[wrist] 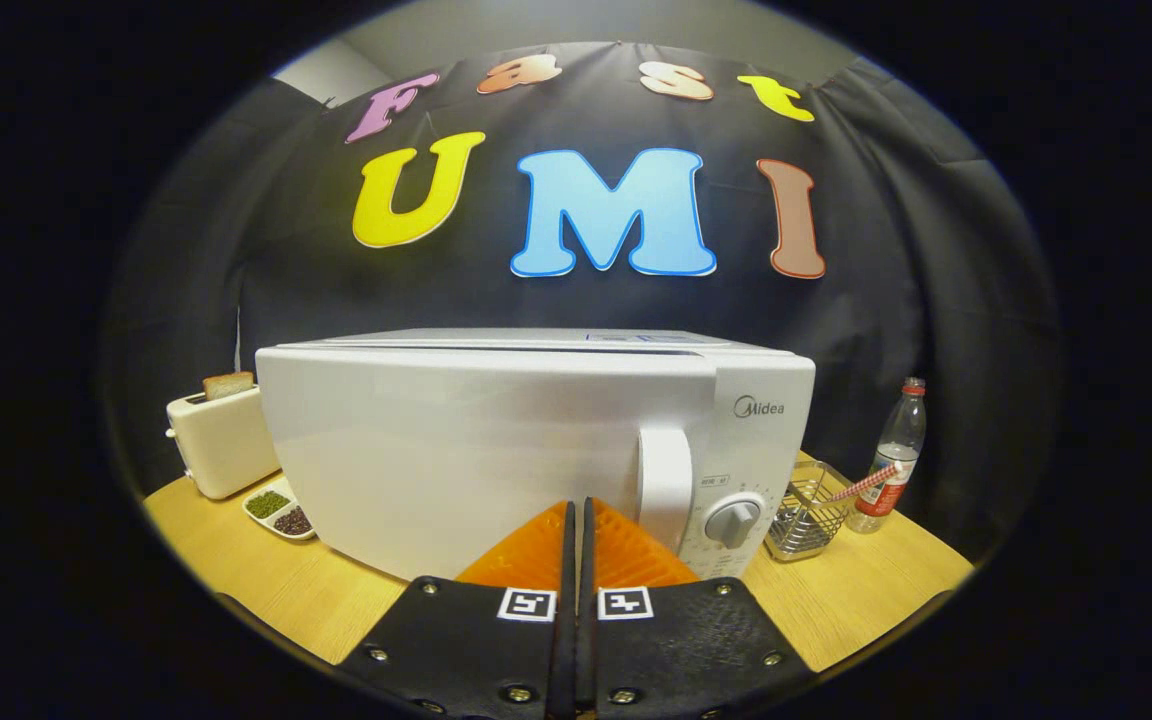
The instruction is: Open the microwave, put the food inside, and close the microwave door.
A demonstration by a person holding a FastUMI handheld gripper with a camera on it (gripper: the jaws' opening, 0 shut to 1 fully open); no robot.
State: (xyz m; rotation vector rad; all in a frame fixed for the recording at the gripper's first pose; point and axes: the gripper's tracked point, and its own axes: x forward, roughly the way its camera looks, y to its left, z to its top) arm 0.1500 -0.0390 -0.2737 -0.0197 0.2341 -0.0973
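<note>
Gripper [576,515]: fingers pressed together, nothing between them, tips just in front of the microwave [496,450] door, a little left of the door handle [664,485]. Contact with the door cannot be confirmed. Microwave: stands on the wooden bench [876,590], door closed, dial [733,520] on the panel right of the handle. Left of the microwave: a toaster [221,445] with a slice of bread [228,384] standing in its slot; just before it, a divided dish [279,513] of green and dark grains. Right of the microwave: a wire basket [808,520] holding a striped straw [866,483], and beside it an upright plastic bottle [894,455]
</note>
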